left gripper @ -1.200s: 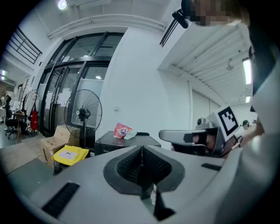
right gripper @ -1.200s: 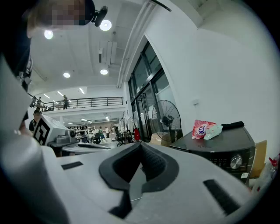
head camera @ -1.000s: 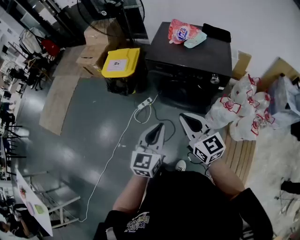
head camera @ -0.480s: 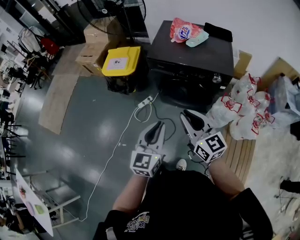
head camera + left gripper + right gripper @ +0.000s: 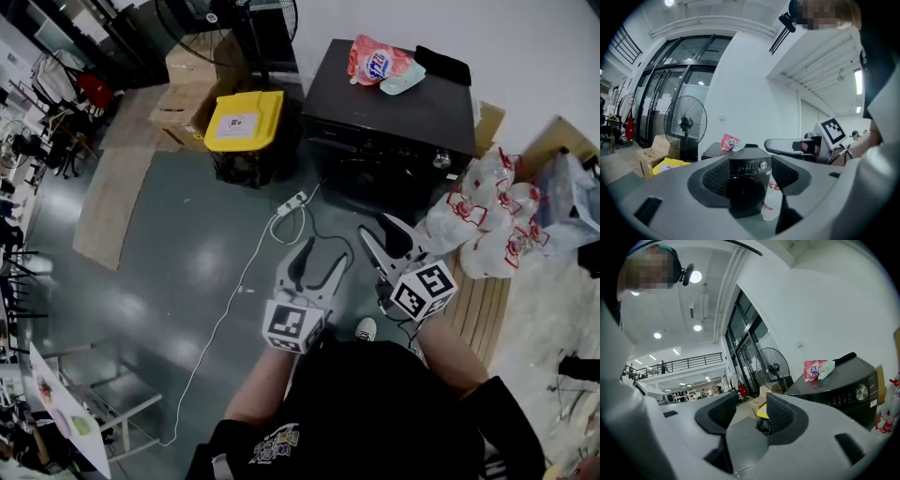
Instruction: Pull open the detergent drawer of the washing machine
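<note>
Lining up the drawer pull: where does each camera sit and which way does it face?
Head view: on the person's head, steeply down onto the black front-loading washing machine; forearms, left gripper, right gripper show, both opening, empty.
Left gripper view: on that gripper, squarely facing the machine's door; own fingers, right gripper show.
Right gripper view: on that gripper, aimed left of the machine toward the black pedestal fan; own fingers show.
Shared: all show the machine and the red plastic pouch on top.
</note>
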A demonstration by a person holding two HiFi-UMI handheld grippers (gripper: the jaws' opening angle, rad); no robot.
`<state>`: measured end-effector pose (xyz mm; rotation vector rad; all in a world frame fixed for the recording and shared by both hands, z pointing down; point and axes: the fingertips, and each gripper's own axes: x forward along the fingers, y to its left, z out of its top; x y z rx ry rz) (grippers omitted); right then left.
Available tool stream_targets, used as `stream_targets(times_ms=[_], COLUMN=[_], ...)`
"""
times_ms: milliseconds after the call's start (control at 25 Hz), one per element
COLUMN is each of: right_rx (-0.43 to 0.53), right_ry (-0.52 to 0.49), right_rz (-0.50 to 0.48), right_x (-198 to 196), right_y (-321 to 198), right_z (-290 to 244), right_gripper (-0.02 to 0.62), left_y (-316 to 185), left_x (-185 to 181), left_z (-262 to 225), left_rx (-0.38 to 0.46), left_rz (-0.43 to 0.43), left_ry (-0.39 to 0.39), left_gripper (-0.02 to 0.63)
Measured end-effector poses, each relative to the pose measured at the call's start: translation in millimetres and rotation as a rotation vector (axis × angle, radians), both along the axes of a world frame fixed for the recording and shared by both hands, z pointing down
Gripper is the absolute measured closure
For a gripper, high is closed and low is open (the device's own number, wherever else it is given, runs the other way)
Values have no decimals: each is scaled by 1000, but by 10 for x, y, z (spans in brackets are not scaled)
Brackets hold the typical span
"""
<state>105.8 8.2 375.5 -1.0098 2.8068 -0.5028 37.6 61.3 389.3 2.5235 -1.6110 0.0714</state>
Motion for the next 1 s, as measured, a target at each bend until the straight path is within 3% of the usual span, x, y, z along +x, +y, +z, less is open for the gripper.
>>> stream_targets(times_ms=[360,1000], right_rx=[-37,-120], right_ry=[1,-74], right_rz=[51,142], right_x=[-400,-1392], right_y=[-223,-766], right_z=[108,352], right_gripper=[323,295], left_y=[-156,-514], left_x=[-432,-1520], left_z=[32,155], left_rx=[-10,3], left_rz=[48,134], left_ry=[7,-5], left_gripper=[334,331])
